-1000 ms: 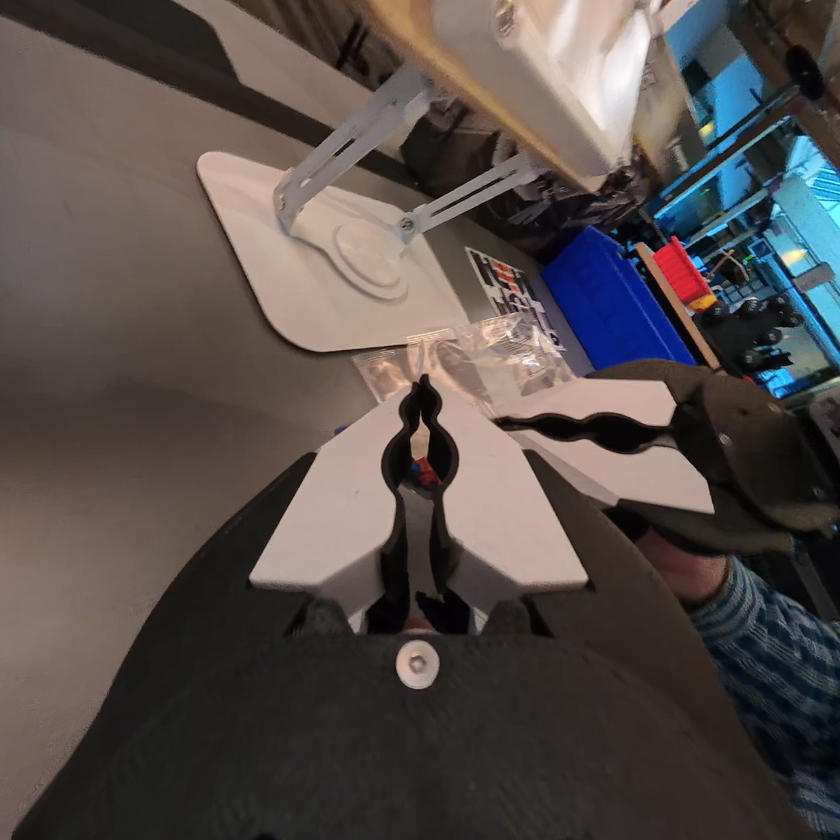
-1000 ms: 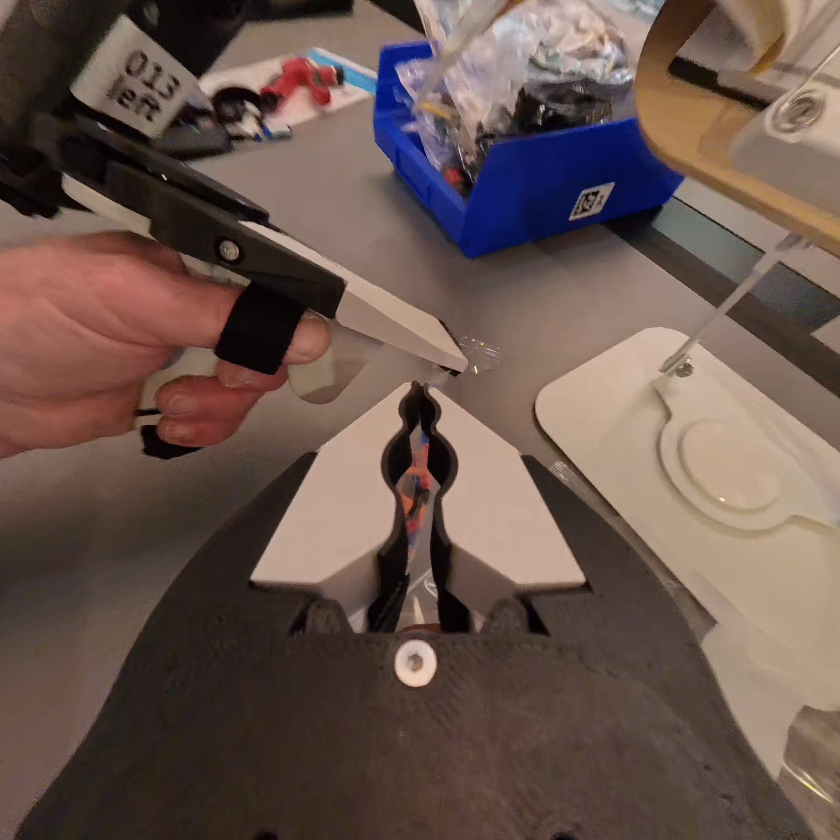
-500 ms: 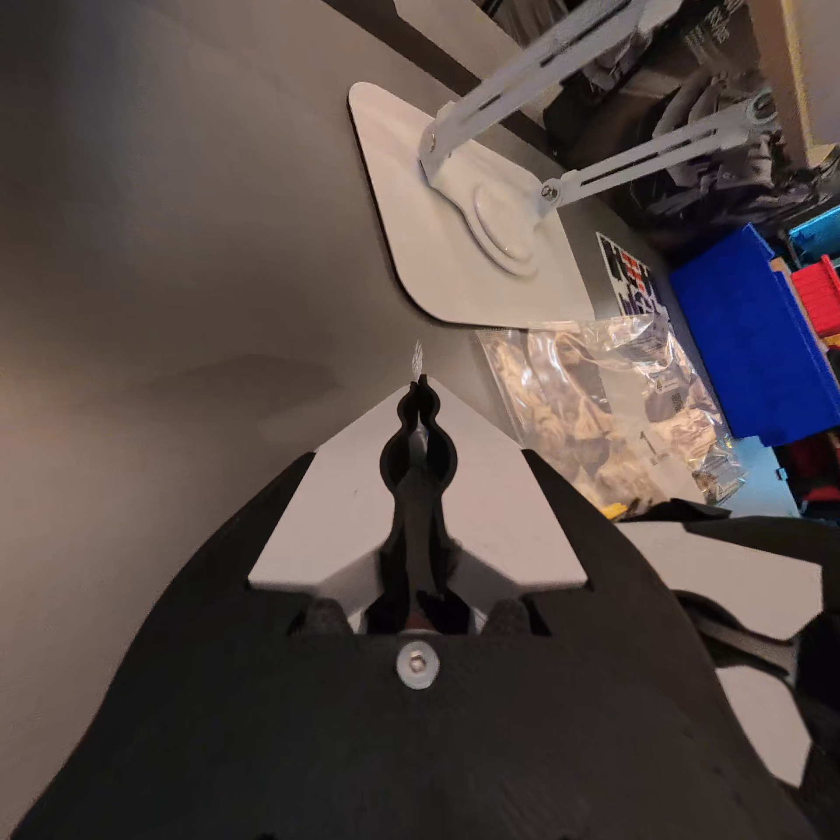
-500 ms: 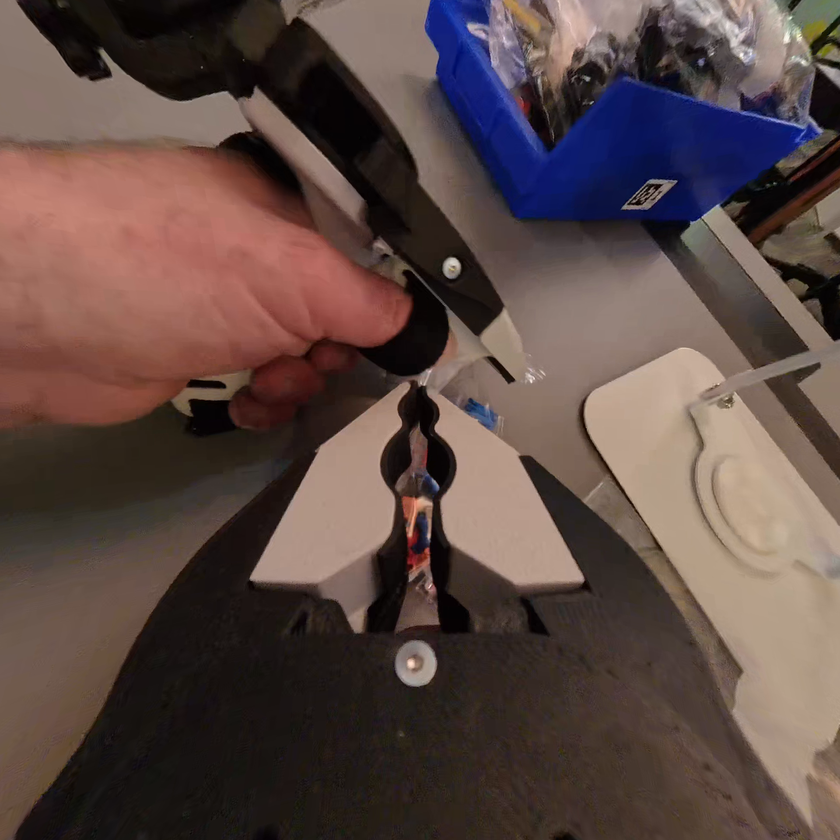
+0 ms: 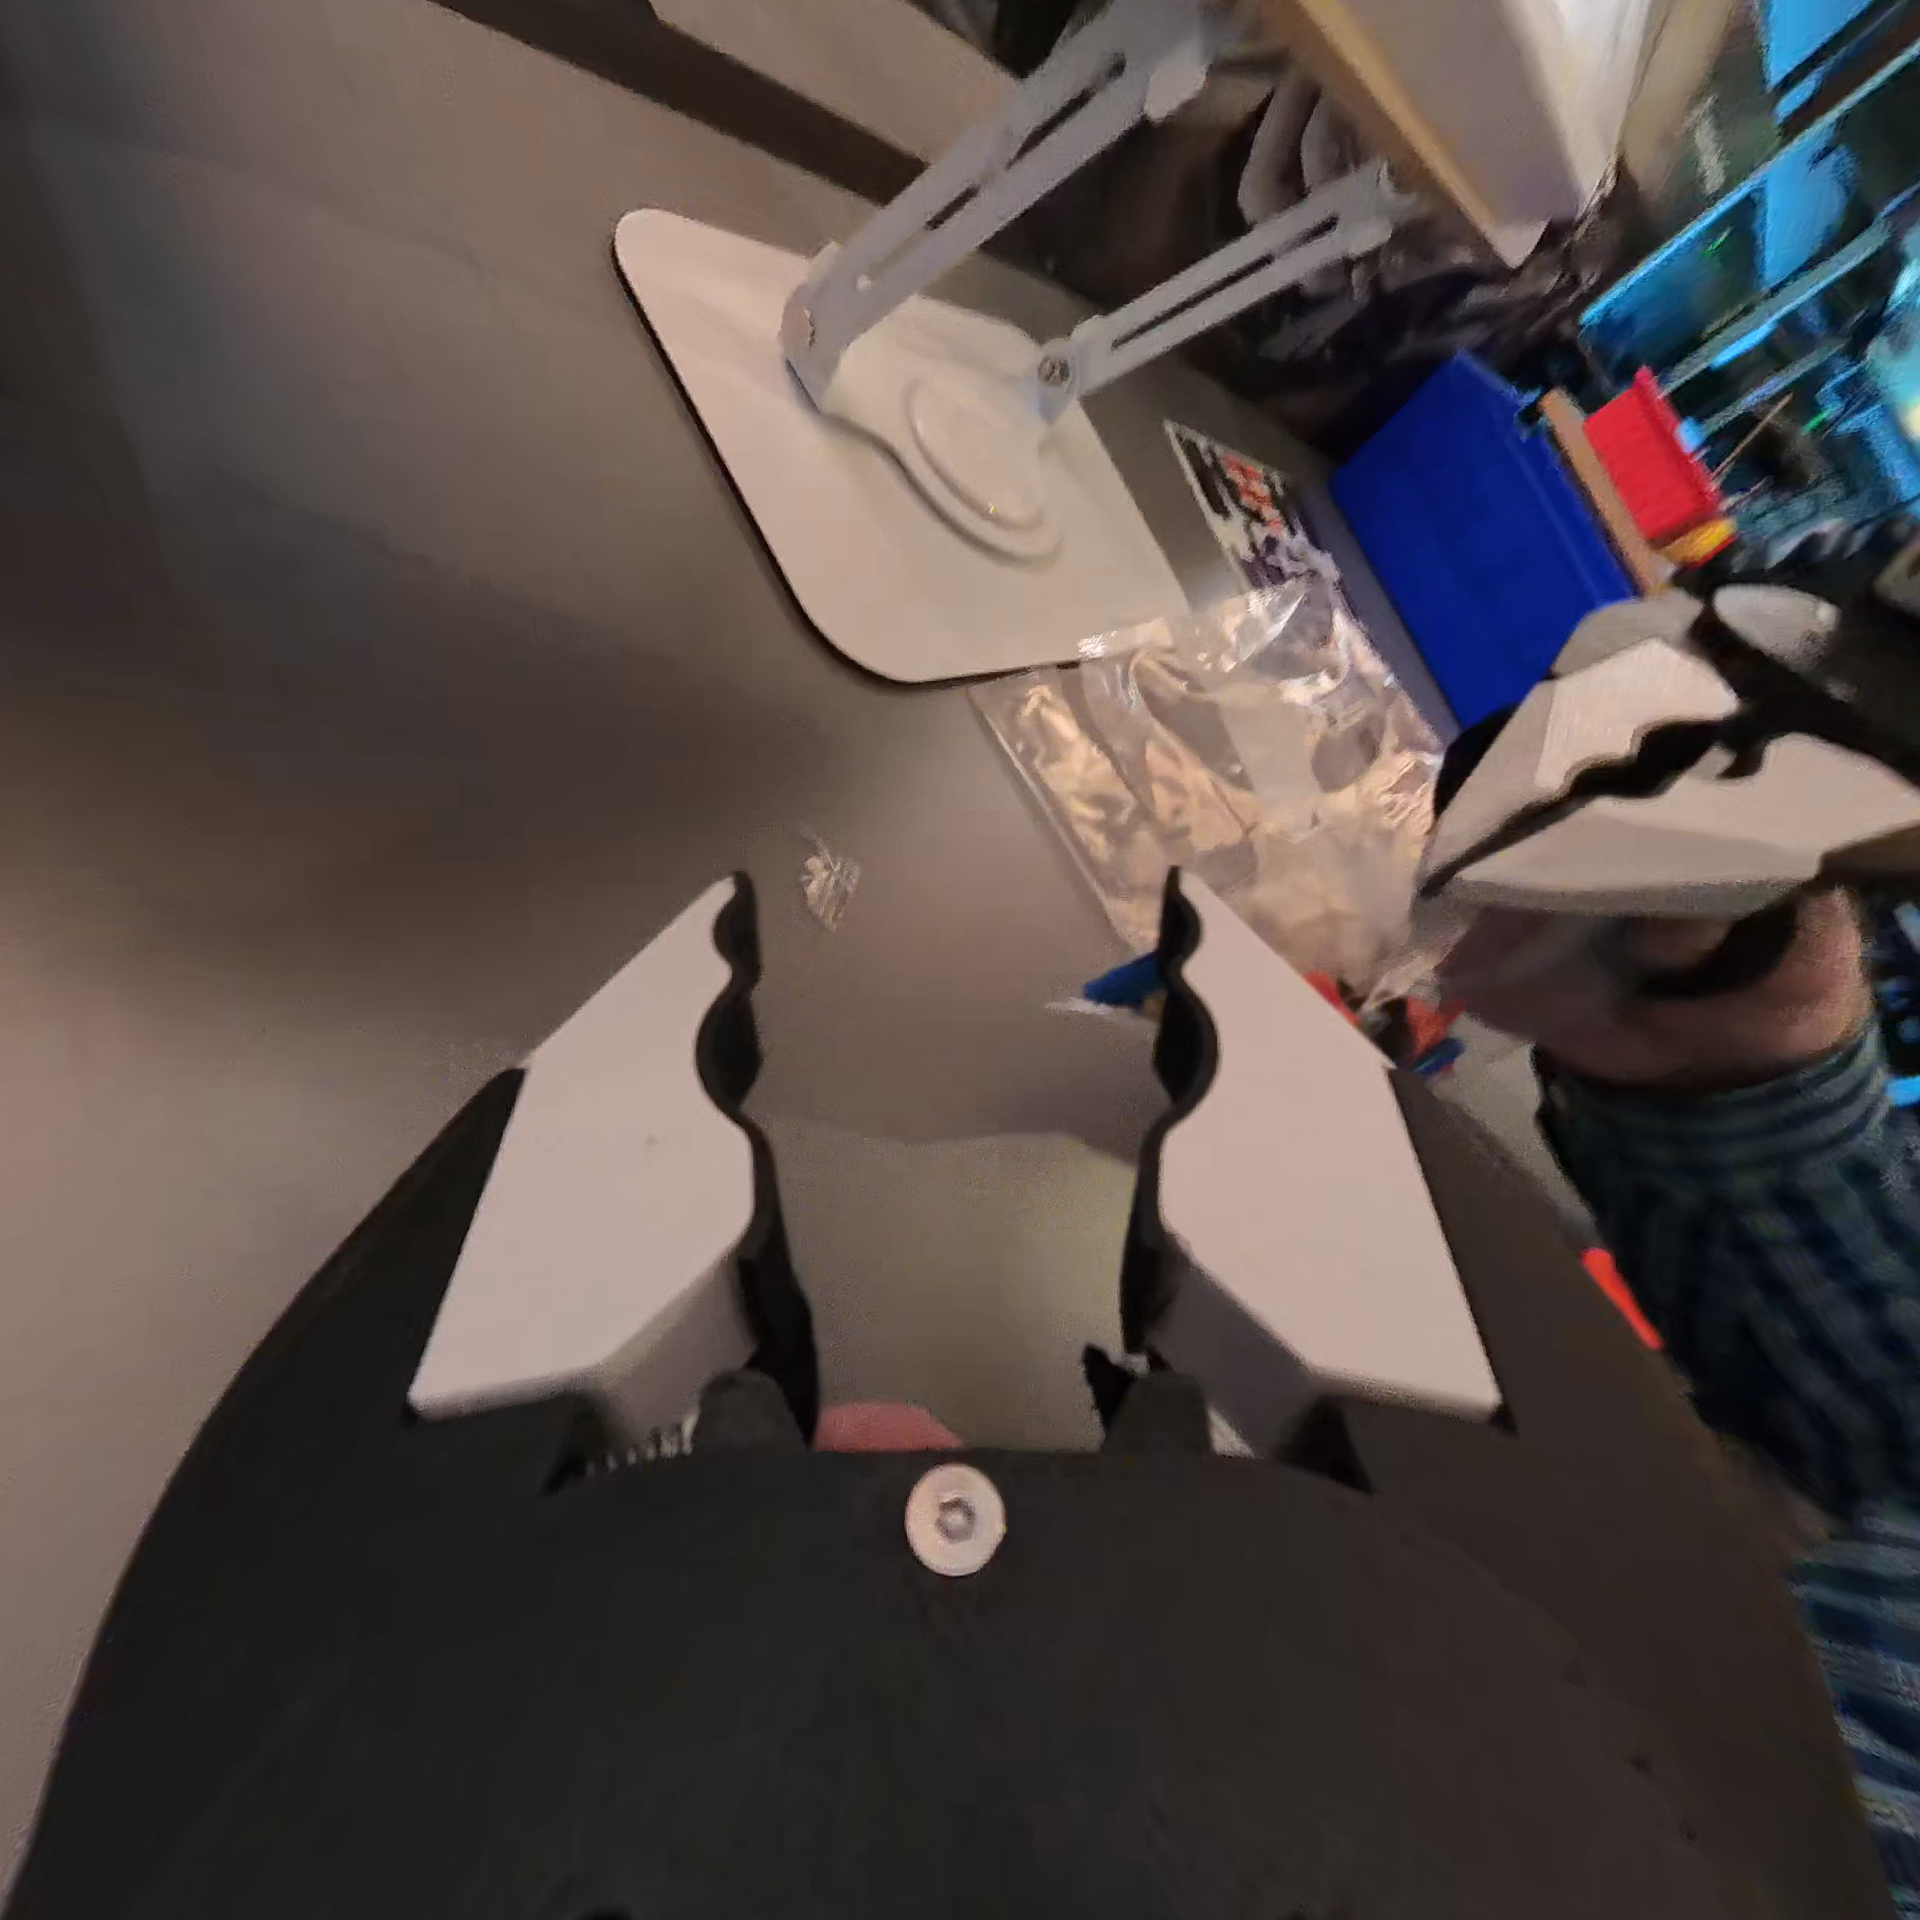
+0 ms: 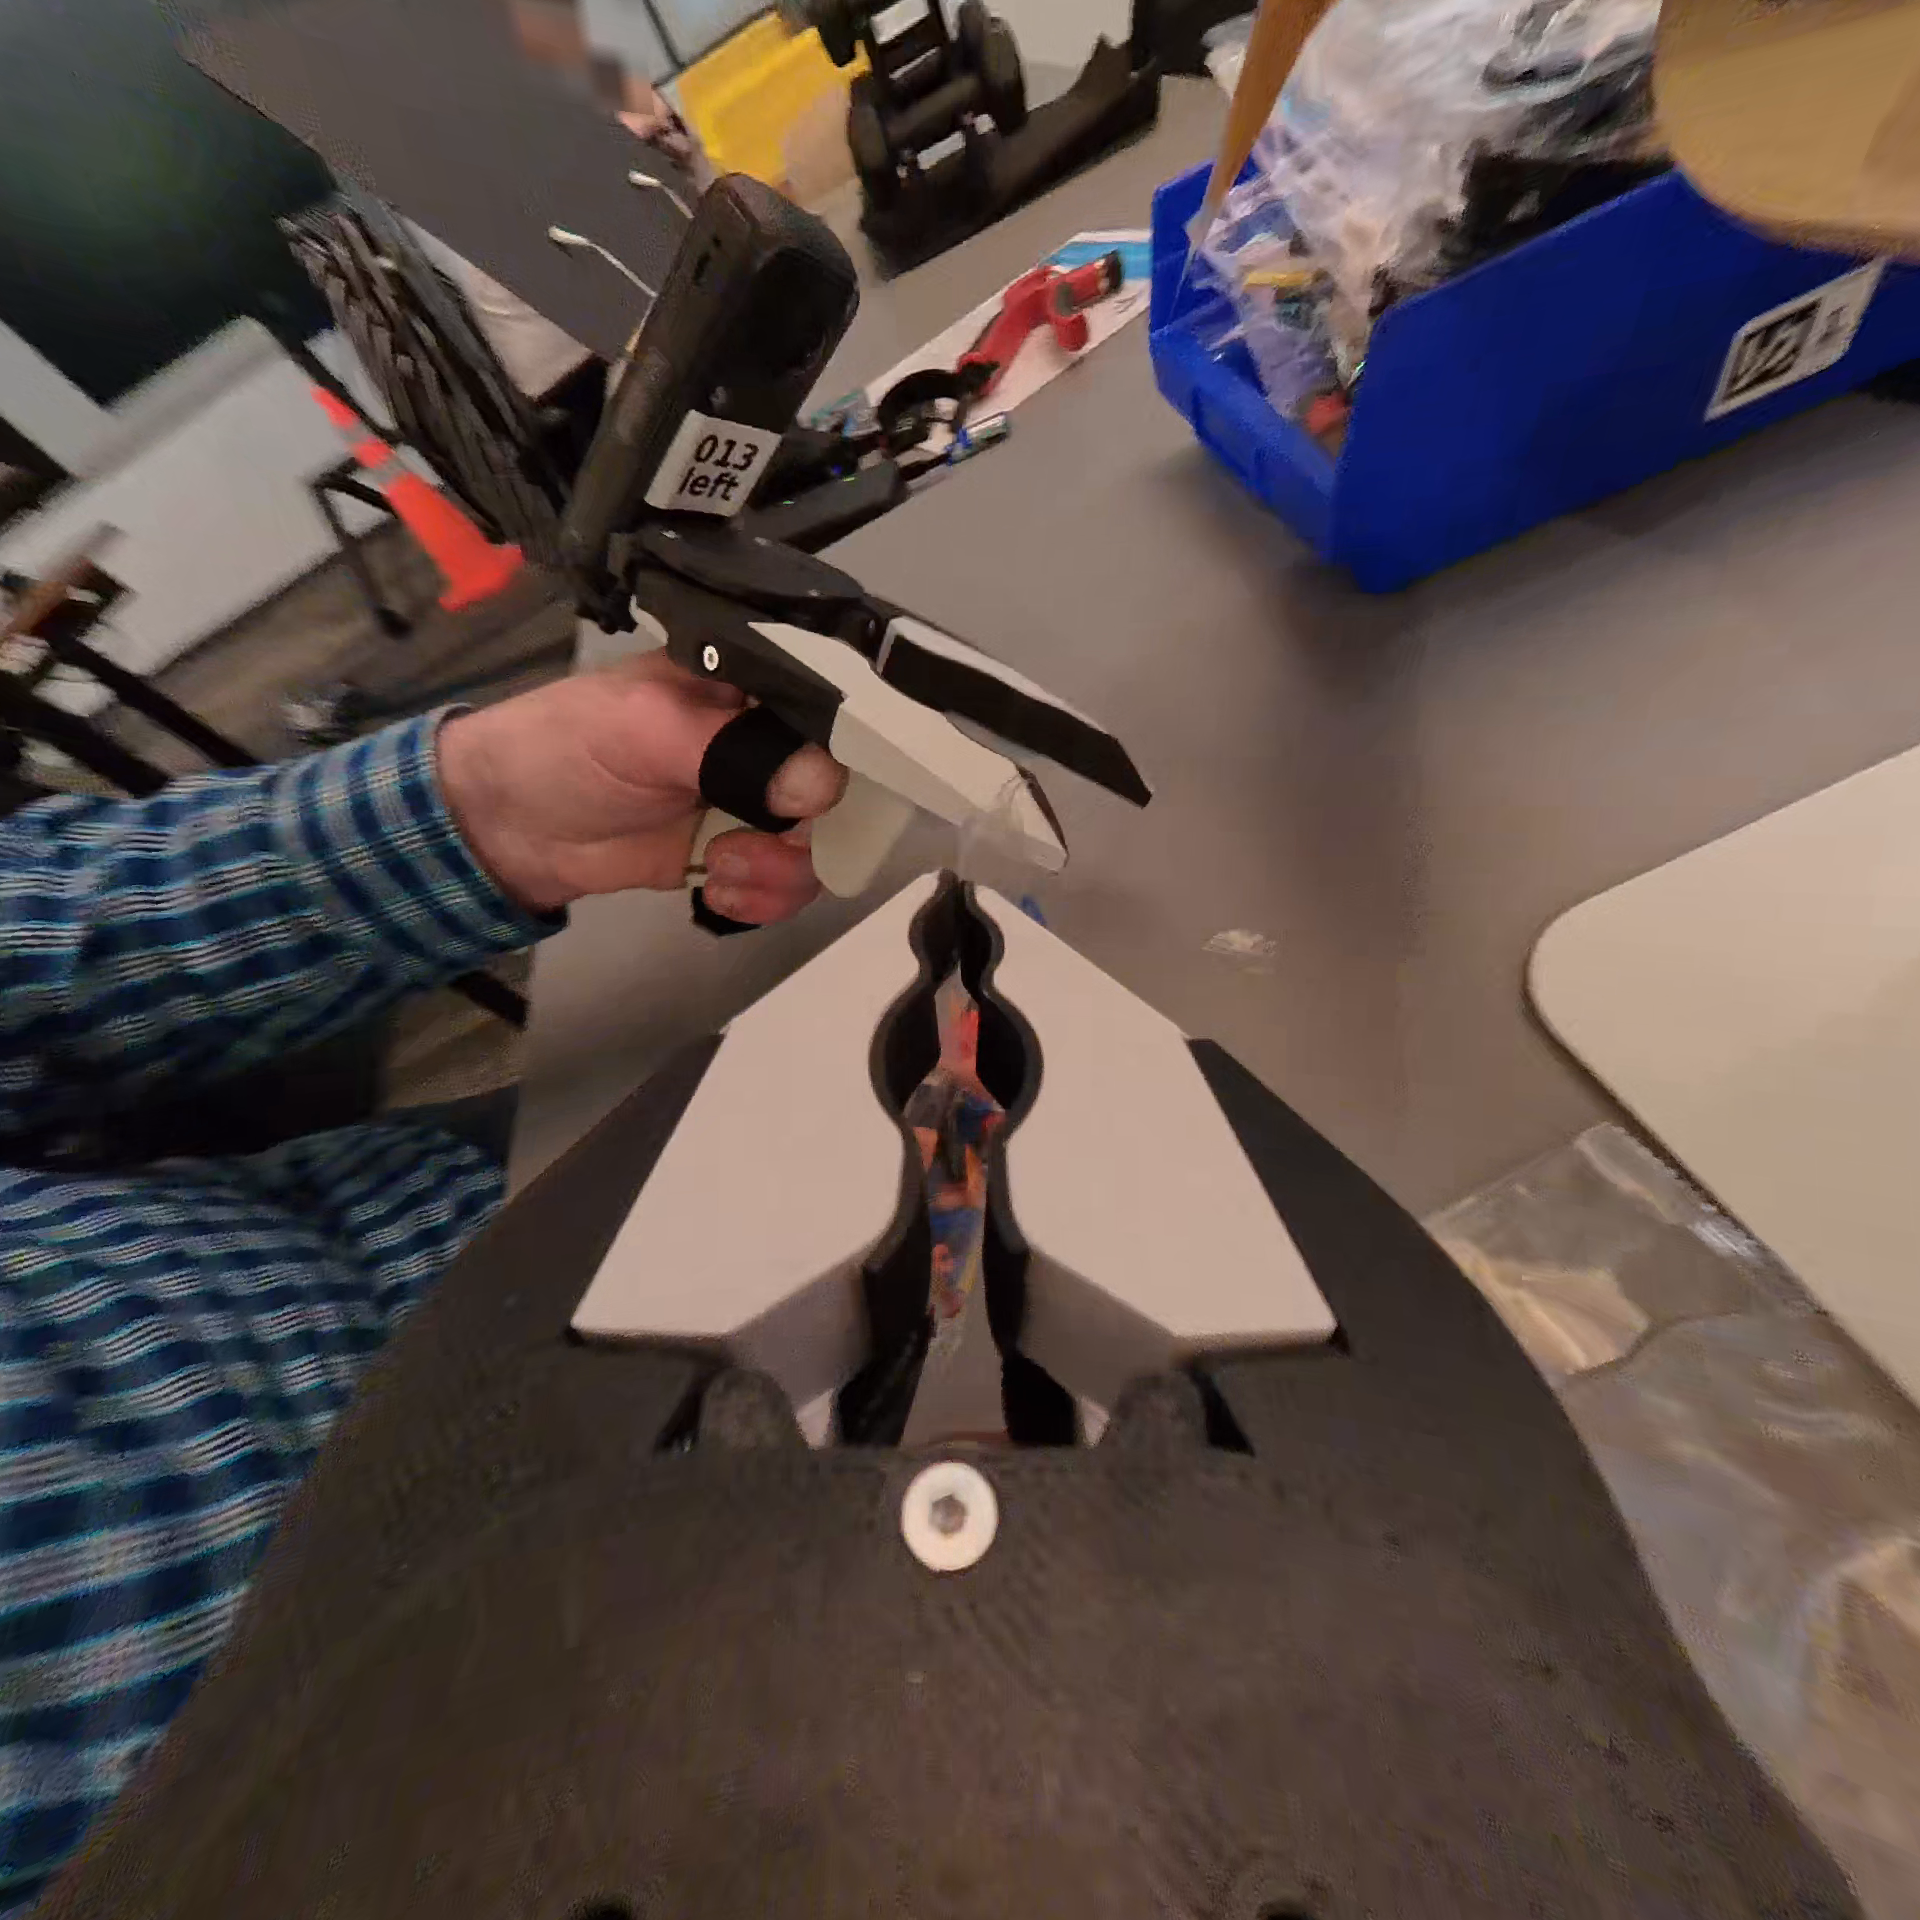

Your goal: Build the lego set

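Left wrist view: left gripper [image 5: 956, 904] at lower centre, fingers spread wide, nothing between them. Just past the fingertips, centre of frame, a small scrap of clear plastic [image 5: 829, 883] lies on the grey table [image 5: 364, 675]. Right of the right finger, a few loose blue and red lego pieces [image 5: 1122, 982] show at the finger's edge. Beyond them, right of centre, a large clear bag of pale parts [image 5: 1226, 758] lies flat, its far corner touching the white stand base [image 5: 883, 520]. Right gripper [image 5: 1455, 862] enters at right edge, above the bag, fingers pressed together. Upper right: blue bin [image 5: 1475, 561], blurred.

Right wrist view: right gripper [image 6: 951, 899] at lower centre, fingers clamped on a small clear bag of lego pieces [image 6: 956, 1143]; red, blue and orange bits visible in the gap between the fingers. The bag's top edge sticks out past the fingertips. Directly beyond, centre frame, the left gripper [image 6: 1081, 810] is held in a hand [image 6: 623, 779], fingers parted, tips just above the bag's top edge; contact cannot be told. The plastic scrap [image 6: 1238, 943] lies right of centre. Large bag [image 6: 1579, 1268] at right edge, beside the stand base [image 6: 1766, 1018]. Upper right: the blue bin [image 6: 1558, 416], full of bagged parts.
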Motion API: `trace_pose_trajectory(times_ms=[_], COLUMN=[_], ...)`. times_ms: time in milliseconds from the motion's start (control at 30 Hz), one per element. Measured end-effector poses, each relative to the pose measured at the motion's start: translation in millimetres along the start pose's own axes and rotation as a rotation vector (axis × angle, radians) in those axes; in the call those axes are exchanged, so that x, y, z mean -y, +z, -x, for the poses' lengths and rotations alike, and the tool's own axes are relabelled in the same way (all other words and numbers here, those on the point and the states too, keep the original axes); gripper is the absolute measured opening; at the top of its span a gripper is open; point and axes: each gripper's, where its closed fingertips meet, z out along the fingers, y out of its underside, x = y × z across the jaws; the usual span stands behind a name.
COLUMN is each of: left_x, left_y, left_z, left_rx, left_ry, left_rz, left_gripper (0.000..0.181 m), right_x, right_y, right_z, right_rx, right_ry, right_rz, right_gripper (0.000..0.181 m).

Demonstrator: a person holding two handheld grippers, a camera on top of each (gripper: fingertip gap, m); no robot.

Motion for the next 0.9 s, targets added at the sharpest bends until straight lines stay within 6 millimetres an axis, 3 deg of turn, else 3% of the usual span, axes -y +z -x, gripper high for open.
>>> trace_pose_trajectory(times_ms=[100,200,300,367,467,567,667,767,900], left_x=[-5.2,-10.9,-21.8,-26.0,-41.3,-48.5,-48.1,-47.5,-49.3], left_y=[-6.4,-9.5,-10.8,-12.1,-0.8,6.4,4.8,4.1,1.5], left_z=[5.5,-12.5,-27.9,-49.2,-68.5,-82.9,-89.6,-91.3,-93.9], left_rx=[0.071,-0.028,-0.129,-0.260,-0.326,-0.401,-0.446,-0.431,-0.420], left_ry=[0.156,0.241,0.287,0.300,0.404,0.410,0.387,0.395,0.399], left_rz=[0.047,0.078,0.118,0.111,0.158,0.156,0.136,0.133,0.164], left_gripper=[0.100,0.088,0.089,0.080,0.070,0.031,0.008,0.005,0.004], right_x=[-9.3,-17.3,-22.0,-22.9,-18.5,-14.4,-15.8,-14.1,-12.4], right_y=[-3.7,-5.1,-7.5,-9.2,-10.5,-12.1,-12.8,-14.5,-20.3], right_z=[-2.4,-4.8,-3.4,1.7,8.4,13.5,7.9,1.5,-7.9], right_rx=[0.080,0.138,0.188,0.241,0.320,0.375,0.363,0.338,0.222], right_ry=[0.069,0.126,0.154,0.171,0.218,0.254,0.281,0.278,0.165], right_rz=[0.027,0.038,0.050,0.056,0.043,0.039,0.044,0.021,0.036], right_gripper=[0.000,0.000,0.000,0.000,0.000,0.000,0.000,0.002,0.021])
